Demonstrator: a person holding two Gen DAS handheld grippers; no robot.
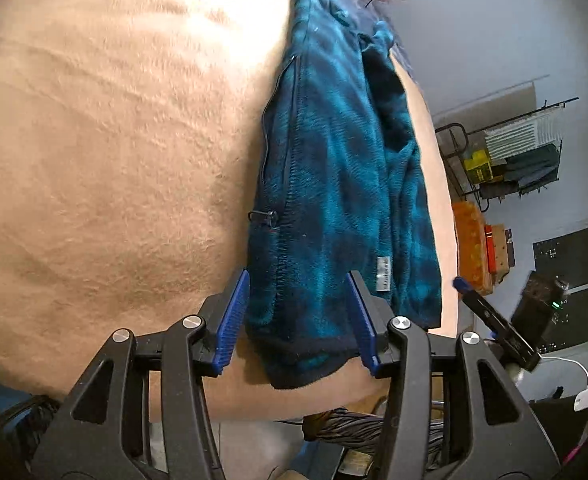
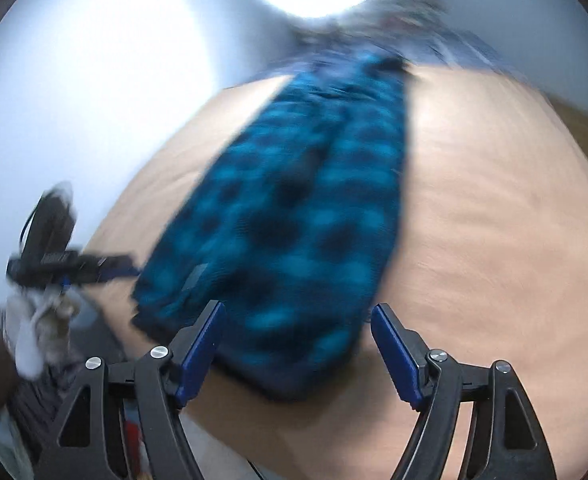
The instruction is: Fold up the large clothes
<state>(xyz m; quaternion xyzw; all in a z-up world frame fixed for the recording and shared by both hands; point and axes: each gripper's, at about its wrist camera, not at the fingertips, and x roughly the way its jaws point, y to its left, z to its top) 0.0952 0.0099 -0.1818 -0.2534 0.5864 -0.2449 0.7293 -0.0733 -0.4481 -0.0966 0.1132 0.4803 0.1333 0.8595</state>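
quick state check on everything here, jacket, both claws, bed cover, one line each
fleece jacket: folded into a long narrow strip, lying flat on the bed cover, hem toward the claws
pocket zipper: appears closed, pull at its lower end
left claw: open, jaws either side of the jacket's hem, nothing gripped
right claw: open, above the hem end, holding nothing; view blurred
bed cover: spread out, lightly rippled

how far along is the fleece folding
Partway, it seems. The blue plaid fleece jacket already lies as a long narrow strip on the tan blanket, so the lengthwise fold looks done. Nothing is in hand: the left gripper and right gripper are both open by its hem. Folding the strip end to end remains.
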